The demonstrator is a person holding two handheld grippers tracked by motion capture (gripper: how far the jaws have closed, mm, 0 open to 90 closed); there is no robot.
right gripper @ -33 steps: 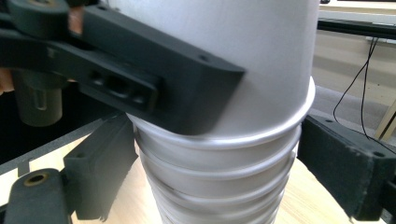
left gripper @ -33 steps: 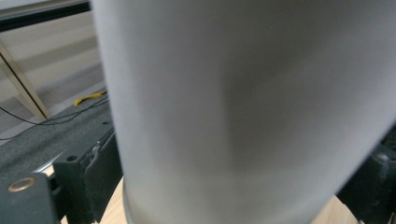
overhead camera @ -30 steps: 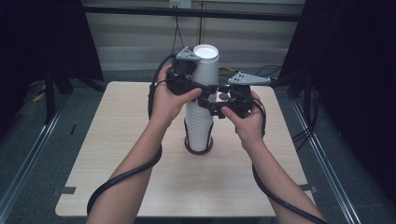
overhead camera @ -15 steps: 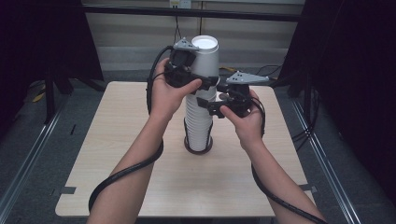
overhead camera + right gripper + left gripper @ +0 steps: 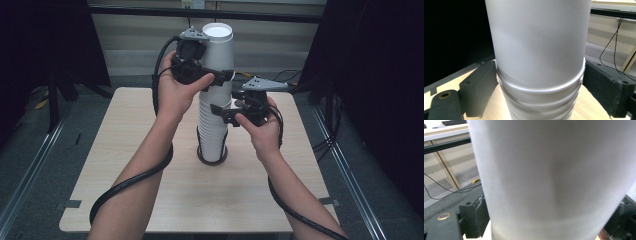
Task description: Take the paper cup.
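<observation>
A tall stack of white paper cups stands on the wooden table. My left gripper is shut on the top cup. Its jaws have just been closing on that cup, which it holds high, partly drawn out of the stack. In the left gripper view the cup wall sits between the black jaws of the left gripper. My right gripper clamps the stack lower down. In the right gripper view its pads press on the stack's upper rims.
A dark round base lies under the stack. Black cables trail from both grippers across the table. Dark curtains and a black frame bar enclose the table. The table's left edge drops to a grey floor.
The left hand has risen, drawing the top cup up out of the stack. The right hand and the stack have stayed where they were.
</observation>
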